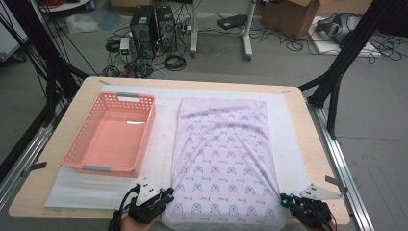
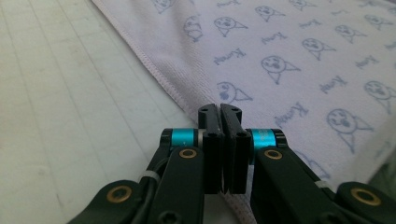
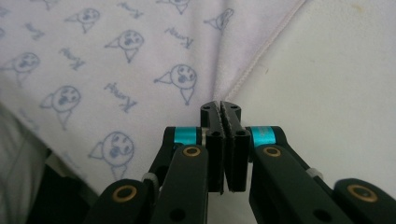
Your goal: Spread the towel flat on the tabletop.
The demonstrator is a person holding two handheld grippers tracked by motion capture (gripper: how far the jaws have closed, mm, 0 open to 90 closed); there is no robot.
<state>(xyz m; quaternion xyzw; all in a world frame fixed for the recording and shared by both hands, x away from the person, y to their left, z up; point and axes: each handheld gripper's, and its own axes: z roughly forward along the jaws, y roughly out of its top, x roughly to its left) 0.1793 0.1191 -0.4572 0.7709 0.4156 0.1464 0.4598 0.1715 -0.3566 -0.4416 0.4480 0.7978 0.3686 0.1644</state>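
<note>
We have both grippers closed at the towel's near corners, left gripper and right gripper each with jaws together at the hem, though we can't tell if cloth is pinched. If one holds only the edge, it could slip free and the fold go crooked. The towel lies flat on the mat beside the basket, long axis running away from us.

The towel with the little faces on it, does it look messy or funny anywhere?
A little. The towel lies mostly flat on the white mat, but long creases fan across its middle and its near edge hangs over the table front. Nothing looks torn or spilled. The pink basket sits straight and empty beside it.
</note>
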